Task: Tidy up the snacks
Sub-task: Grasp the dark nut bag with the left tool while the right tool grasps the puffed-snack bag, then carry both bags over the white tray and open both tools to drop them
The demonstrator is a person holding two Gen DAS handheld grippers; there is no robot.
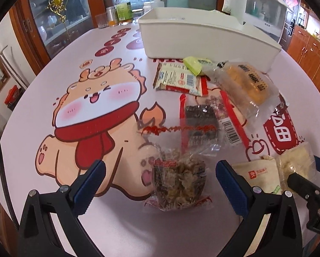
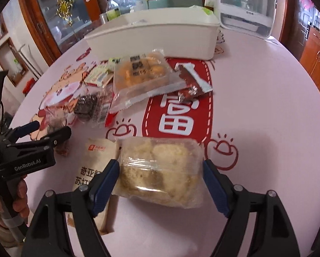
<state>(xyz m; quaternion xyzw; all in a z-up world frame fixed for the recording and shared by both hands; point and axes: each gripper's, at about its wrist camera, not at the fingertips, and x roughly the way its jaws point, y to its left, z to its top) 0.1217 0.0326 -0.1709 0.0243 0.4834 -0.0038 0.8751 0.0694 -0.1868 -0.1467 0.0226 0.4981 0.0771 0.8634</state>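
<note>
Several snack packets lie on a round printed table in front of a white bin (image 1: 205,36). My left gripper (image 1: 160,181) is open around a clear packet of brown flaky snack (image 1: 178,182) that rests on the table. My right gripper (image 2: 161,180) is open around a clear packet of pale crumbly cake (image 2: 162,171), its pads beside the packet's two ends. A beige cracker pouch (image 2: 95,162) lies just left of it. Farther off lie an orange cake packet (image 2: 140,75), a dark seaweed packet (image 1: 200,122) and a brown wrapper (image 2: 192,81).
The white bin also shows in the right wrist view (image 2: 155,36), with something pale inside near its far end. A white appliance (image 2: 245,6) stands behind it. Bottles and a glass (image 1: 119,10) stand at the table's far edge. Cabinets surround the table.
</note>
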